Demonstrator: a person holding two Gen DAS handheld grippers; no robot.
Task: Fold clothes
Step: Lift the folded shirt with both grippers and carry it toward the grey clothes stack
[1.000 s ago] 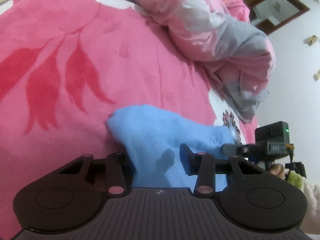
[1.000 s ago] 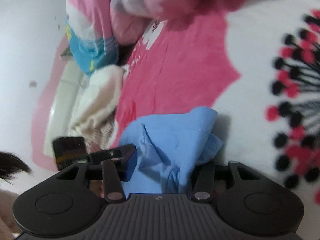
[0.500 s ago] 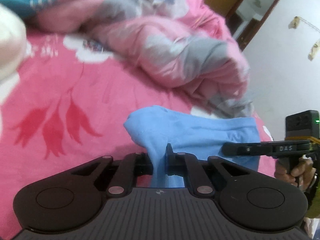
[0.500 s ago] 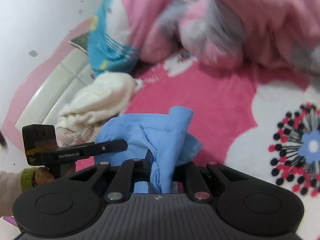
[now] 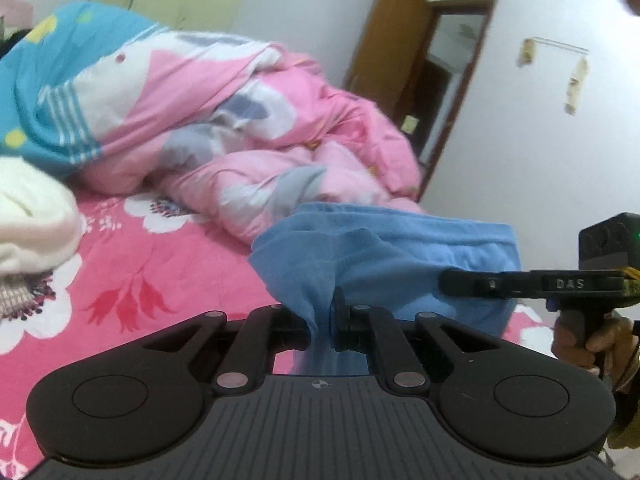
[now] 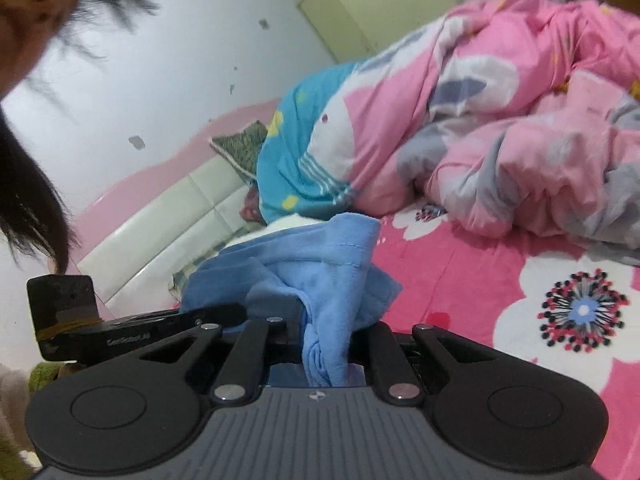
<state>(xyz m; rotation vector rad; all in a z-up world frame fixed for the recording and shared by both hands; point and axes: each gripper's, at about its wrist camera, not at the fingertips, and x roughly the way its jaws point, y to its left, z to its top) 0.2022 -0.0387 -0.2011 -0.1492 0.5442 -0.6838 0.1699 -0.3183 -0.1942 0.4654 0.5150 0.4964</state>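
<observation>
Left wrist view: my left gripper (image 5: 322, 322) now has its fingers pinched tight on a gathered tuck of the blue garment (image 5: 384, 256), where a second ago they stood spread over it as it lay flat on the bed (image 5: 132, 264). The garment is now off the bed and hangs in the lower middle of the frame, stretched toward the right edge, where the right gripper (image 5: 448, 282) pinches its other end.

Right wrist view: same story. Right gripper fingers (image 6: 298, 330) are clamped on a thick bunched fold of the blue garment; a second ago they were wide apart with the cloth loose between them. The left gripper (image 6: 236, 314) comes in from lower left, holding the far end.

Both views have swung from looking down at the sheet to looking across the room, so I read this as both hands up with the cloth slung between them. My call: pick-up done, fold not started. Next I'd need to spread it flat or bring the ends together.

Materials:
- Garment: soft, thin knit, matte, stitched hem visible at upper edge in right wrist view. Sags and creases readily, will bunch in the grip.
- Bed sheet: plush pink with big white flower print, slight nap.
- Rumpled pink quilt (image 5: 280, 132) piled in upper middle, puffy, well behind the garment.
- Cream fuzzy bundle (image 5: 32, 220) at left edge.
</observation>
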